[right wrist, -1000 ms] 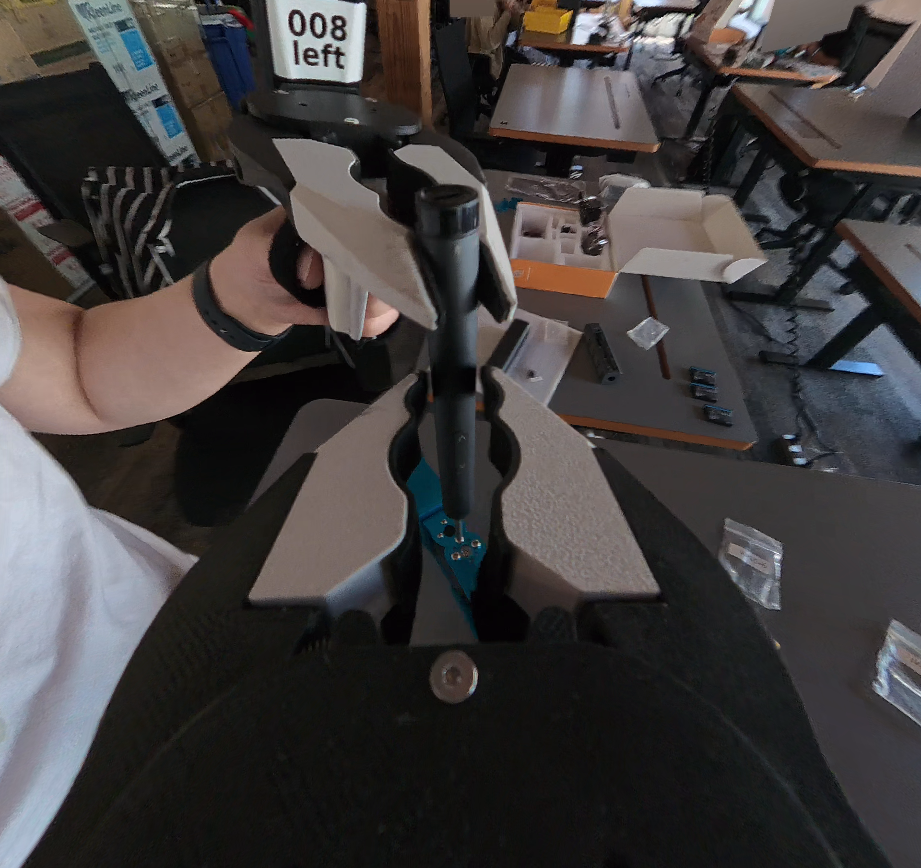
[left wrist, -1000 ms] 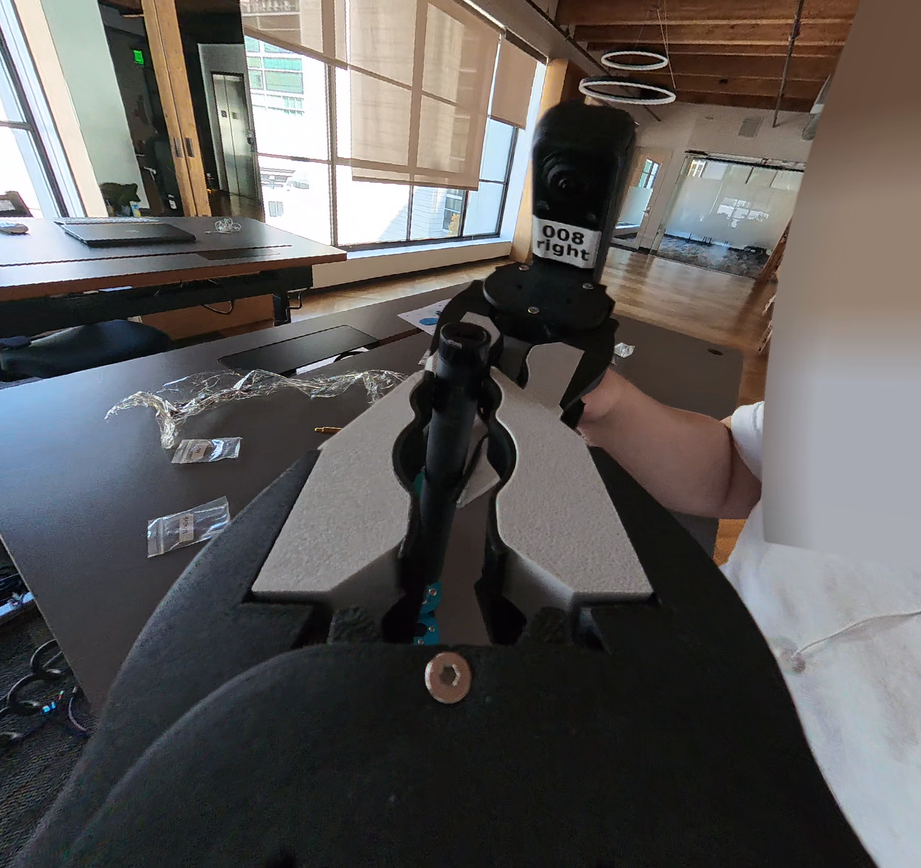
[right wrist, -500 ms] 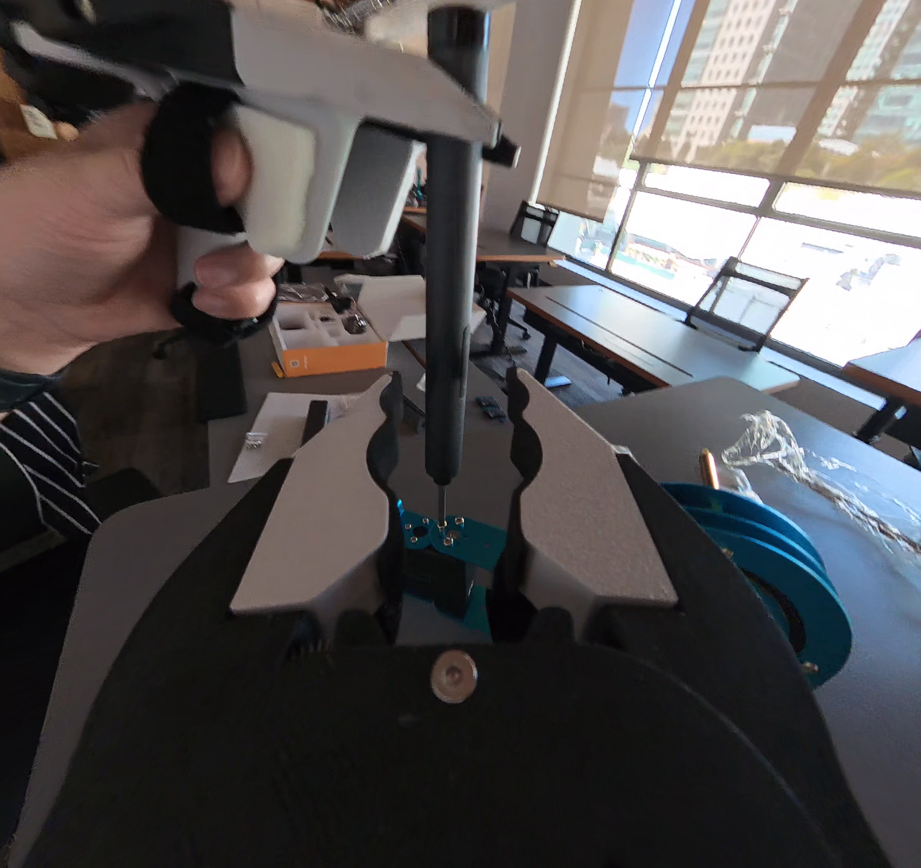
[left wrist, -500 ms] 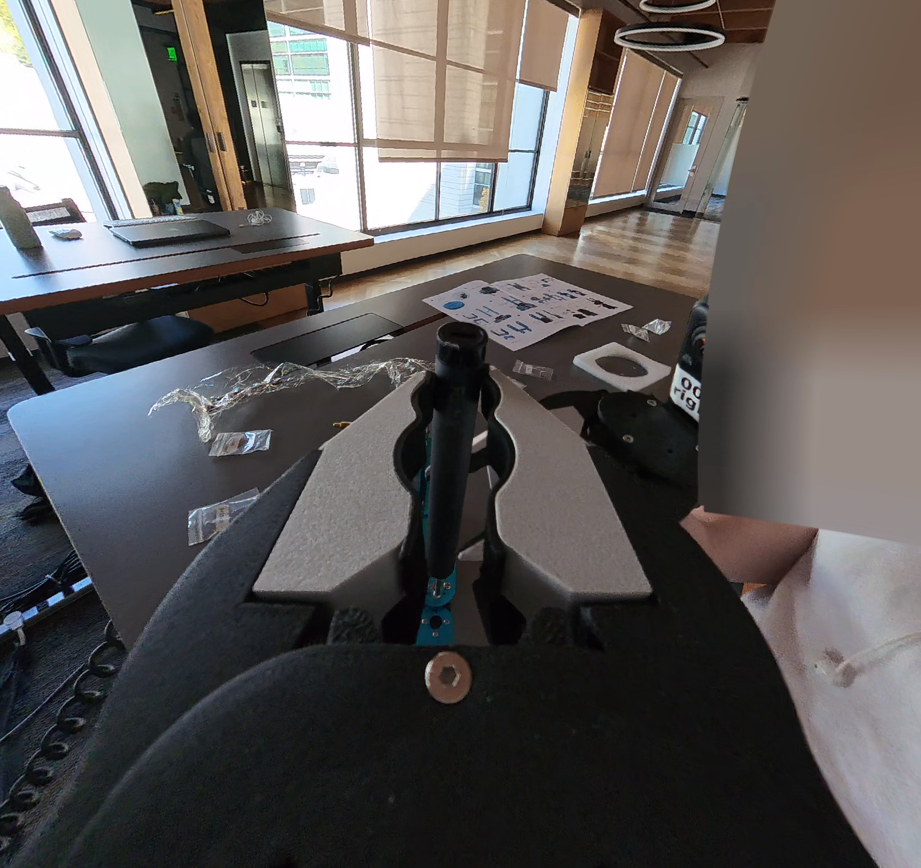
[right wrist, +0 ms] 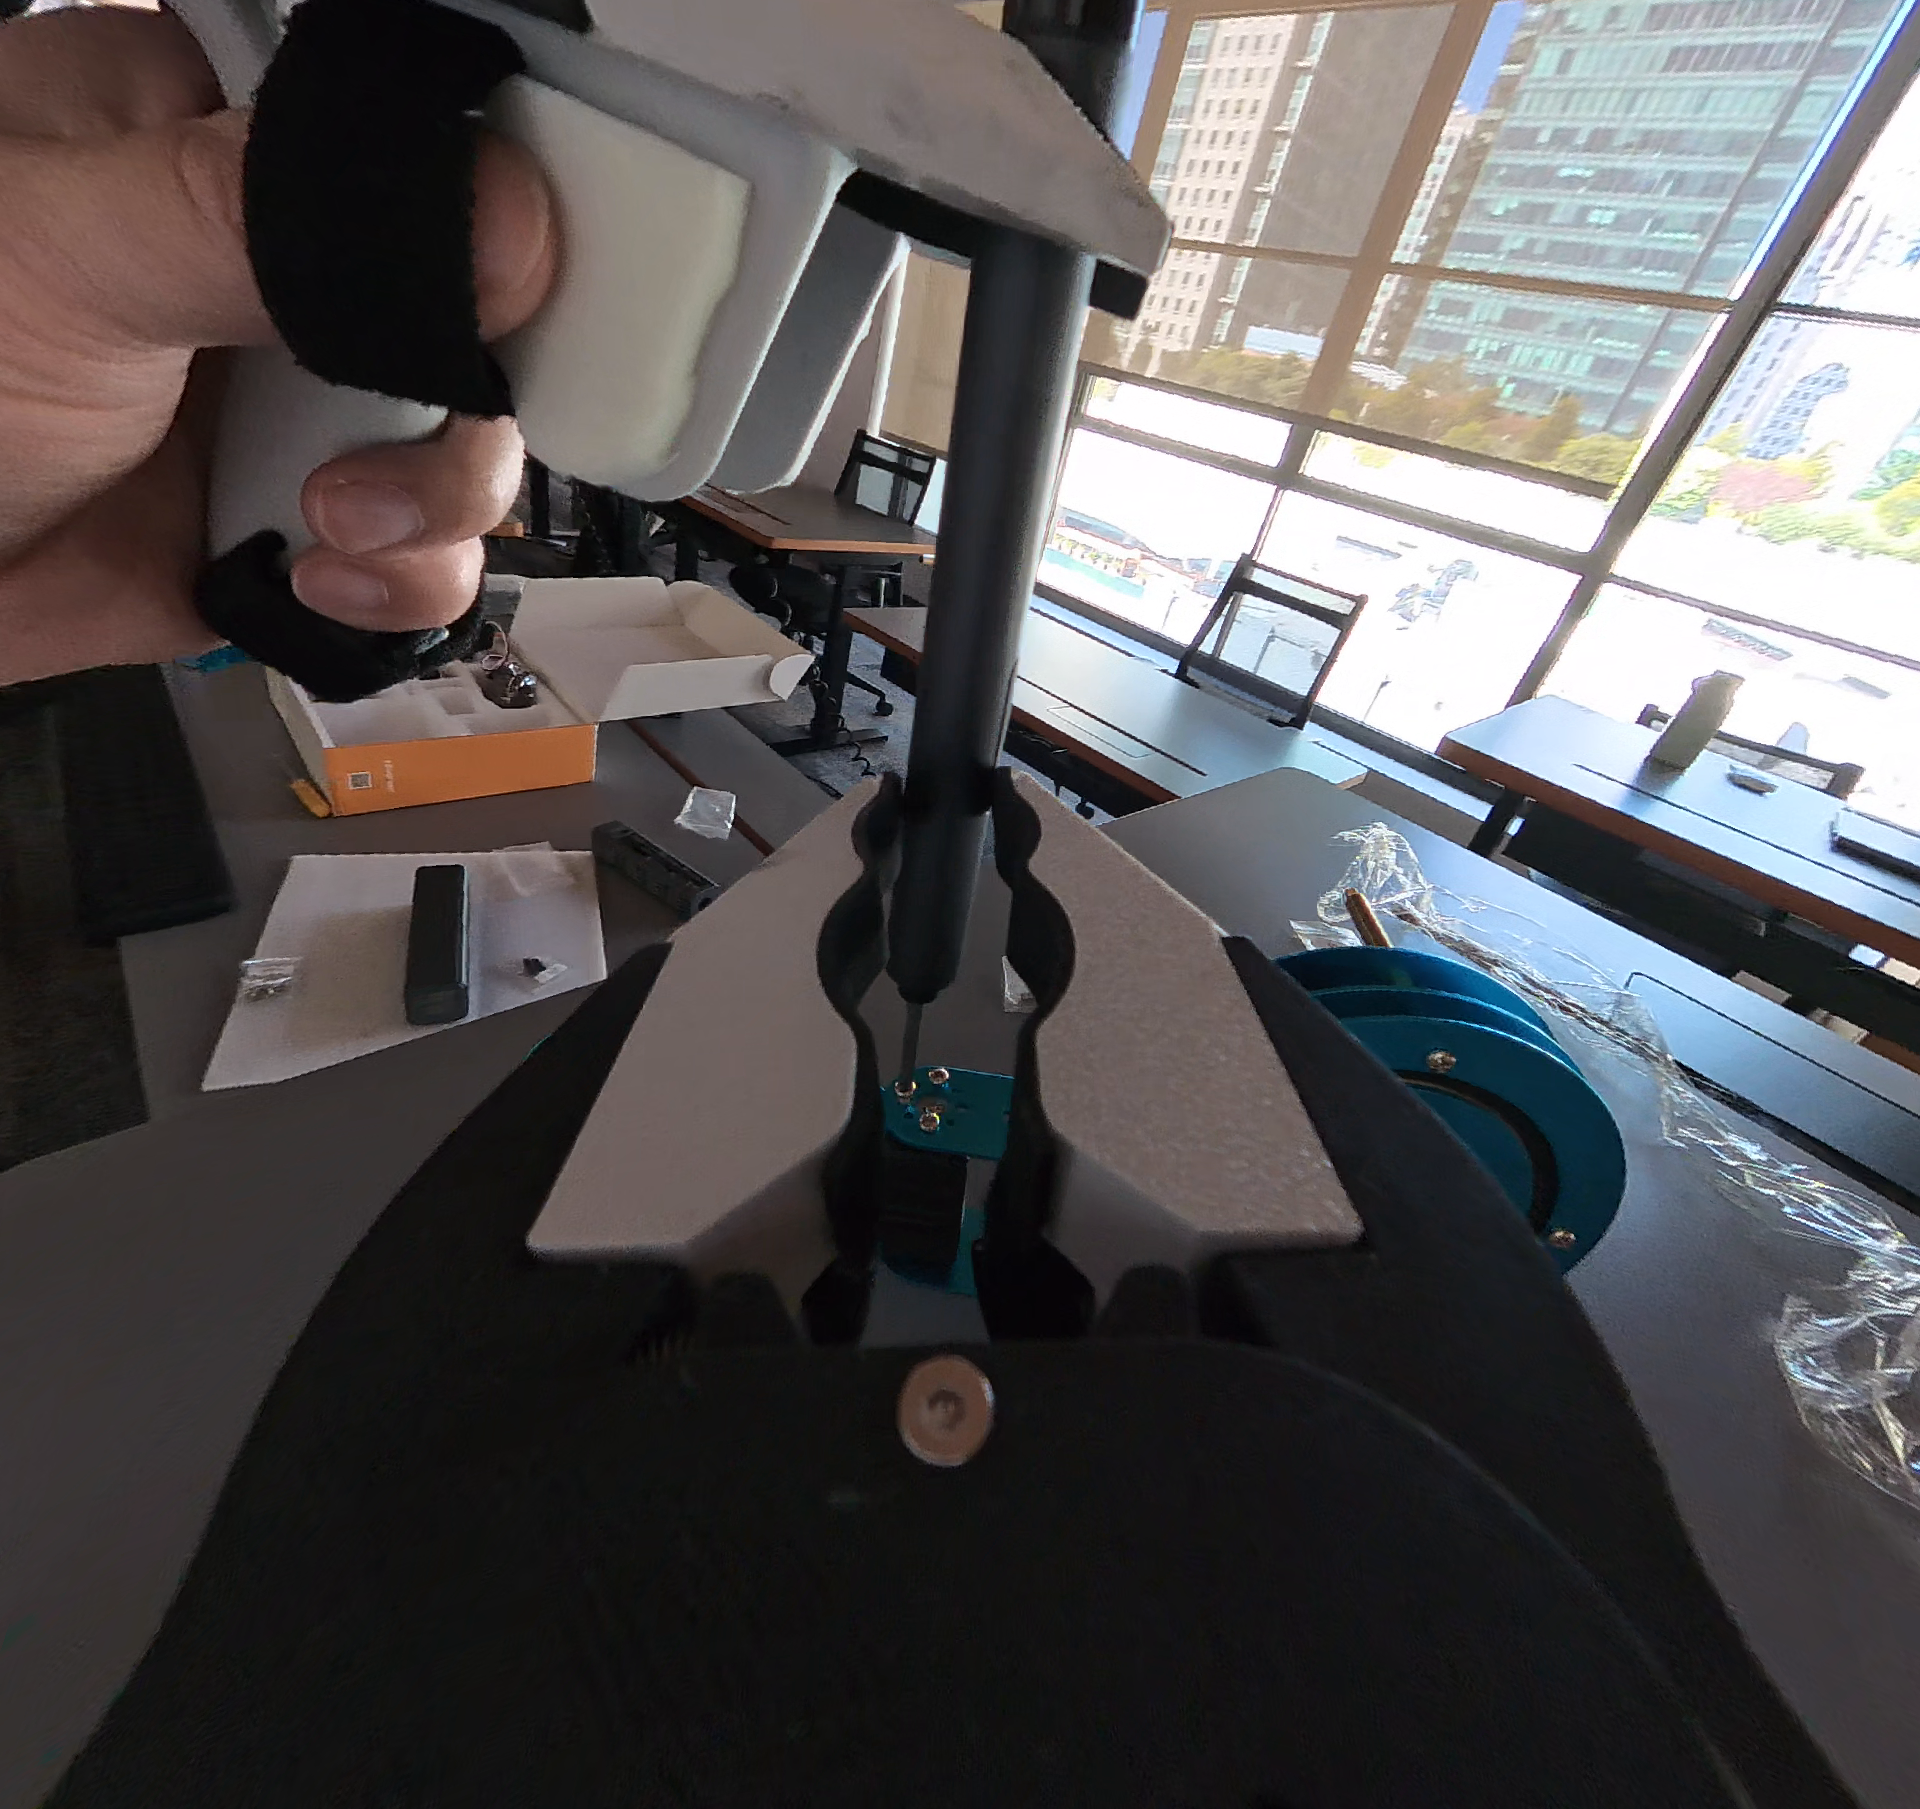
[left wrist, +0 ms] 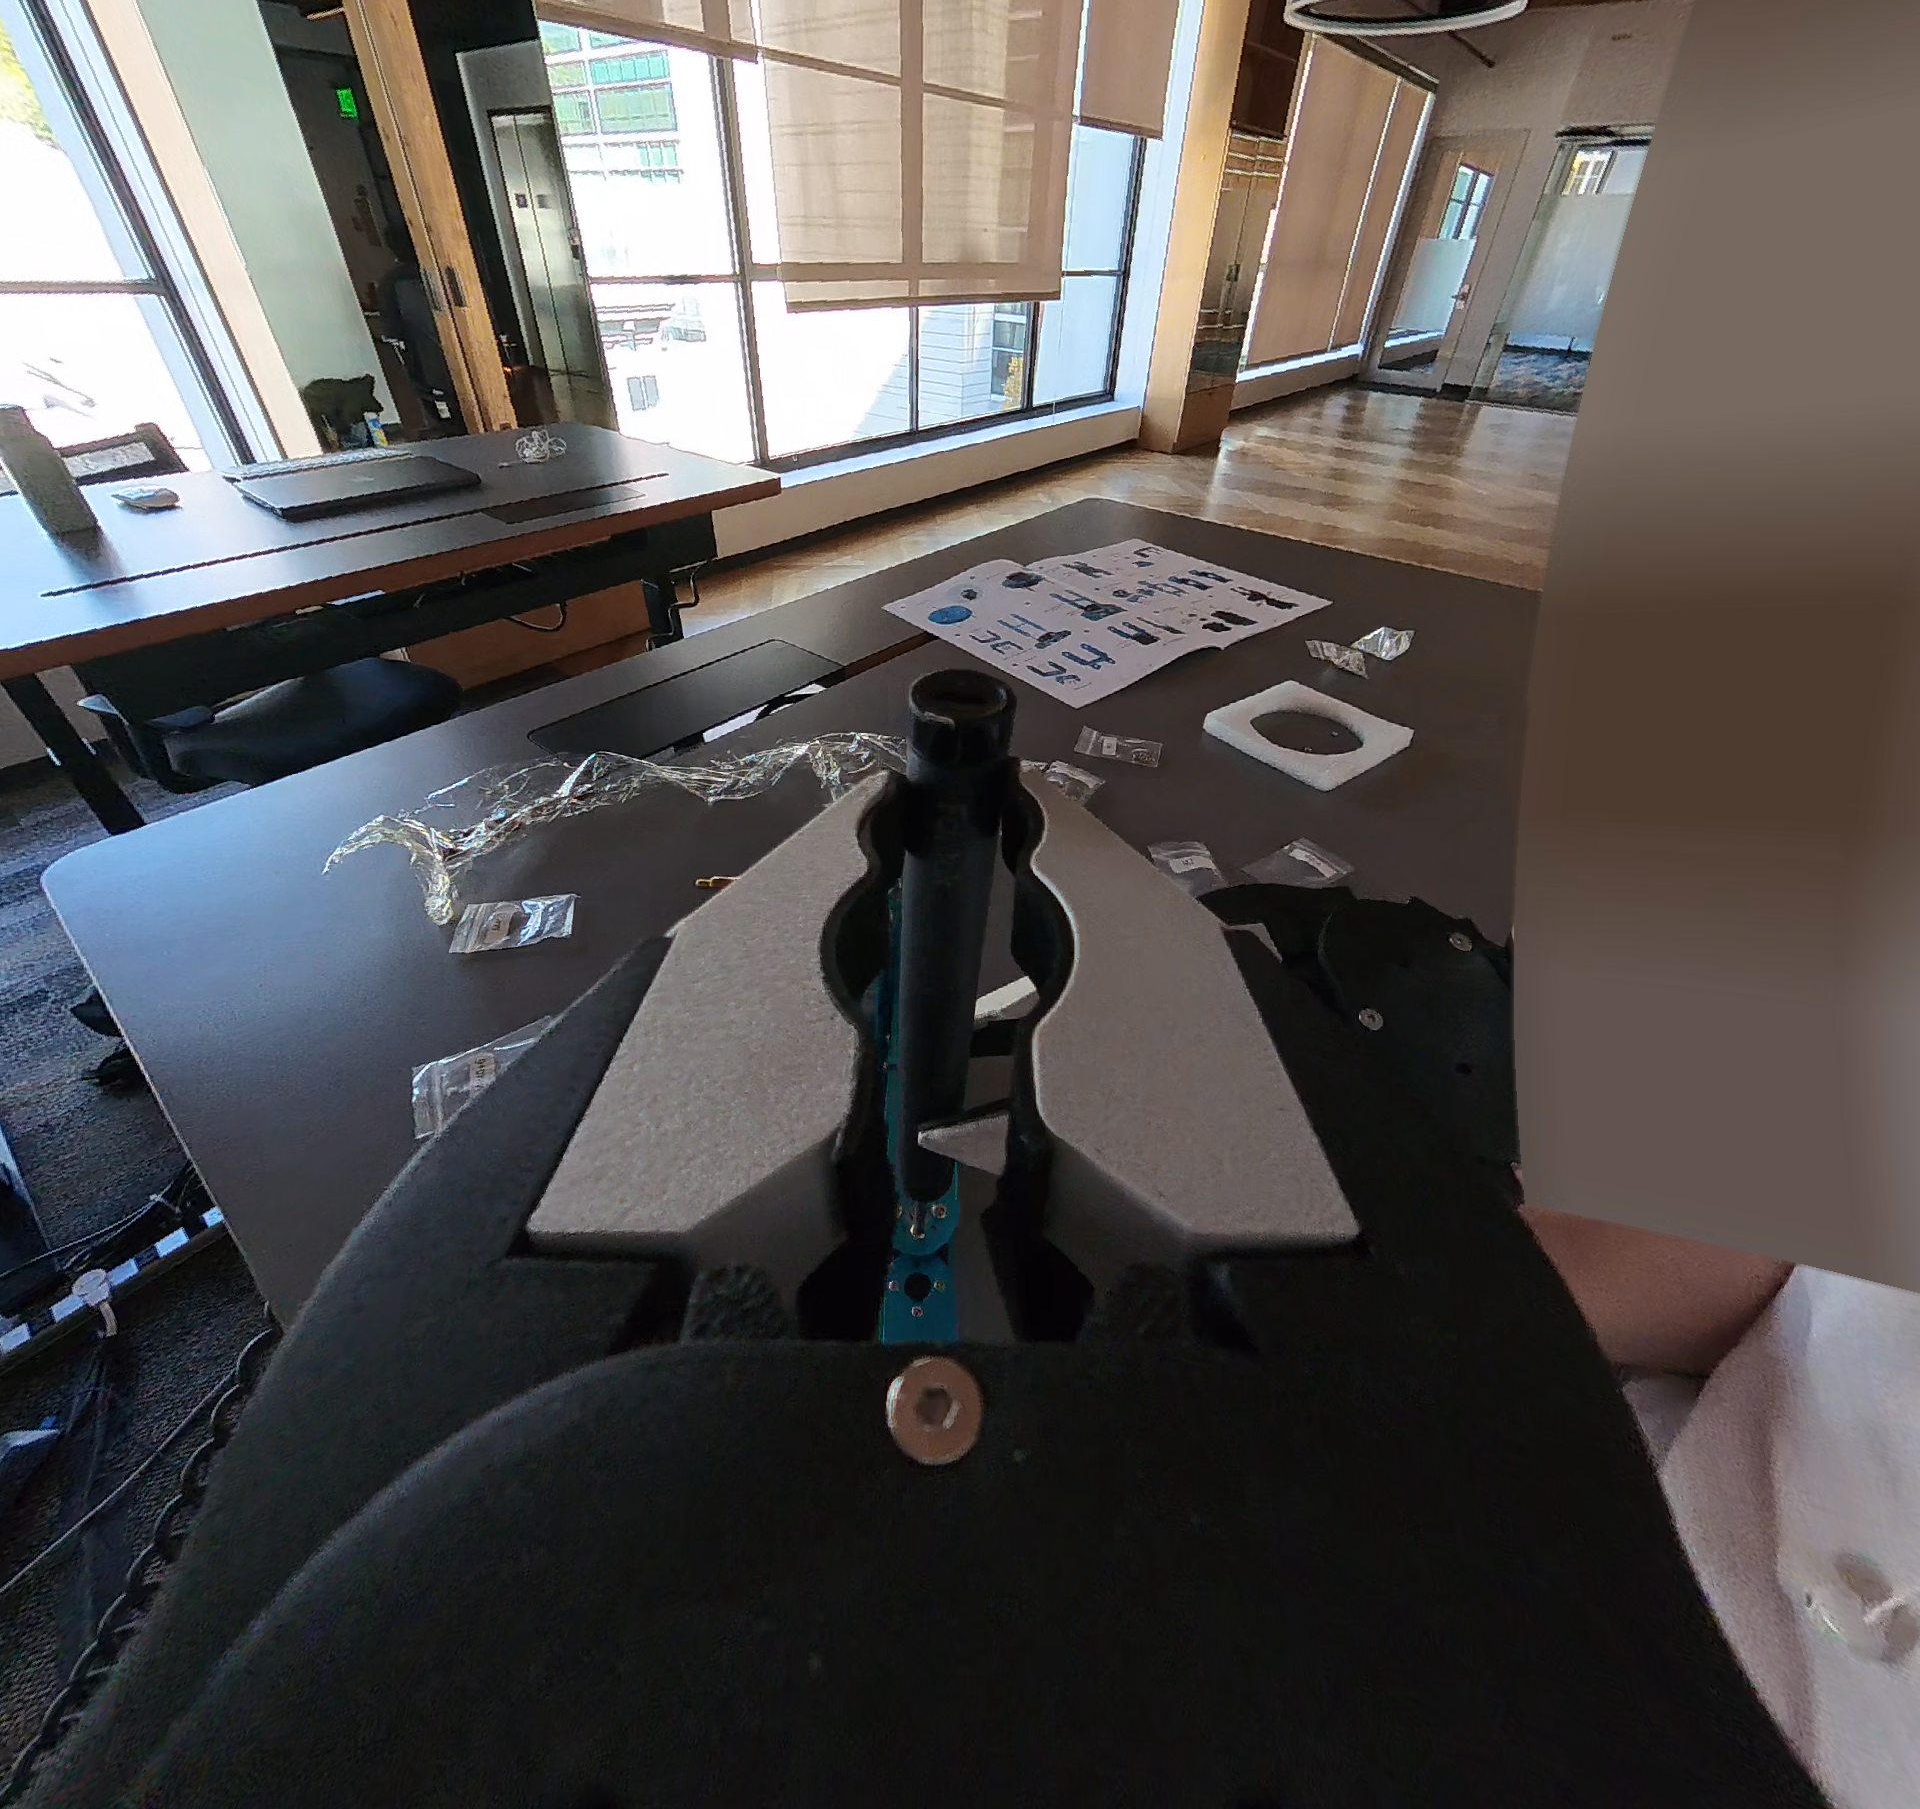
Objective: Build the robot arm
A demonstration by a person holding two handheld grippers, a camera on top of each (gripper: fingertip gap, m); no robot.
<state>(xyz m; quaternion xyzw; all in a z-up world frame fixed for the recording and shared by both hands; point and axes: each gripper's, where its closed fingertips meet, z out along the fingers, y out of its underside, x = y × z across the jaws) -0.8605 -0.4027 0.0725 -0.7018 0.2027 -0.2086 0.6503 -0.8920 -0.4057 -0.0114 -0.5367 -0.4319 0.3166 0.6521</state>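
Your right gripper (right wrist: 940, 938) clamps a blue bracket (right wrist: 940, 1120) with a black block, while the left gripper (right wrist: 1049, 201) holds a black screwdriver (right wrist: 987, 533) upright, tip at the bracket's screws.

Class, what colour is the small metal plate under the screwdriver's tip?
Blue-teal small metal plate, with silver screws; clearest in the right wrist view.
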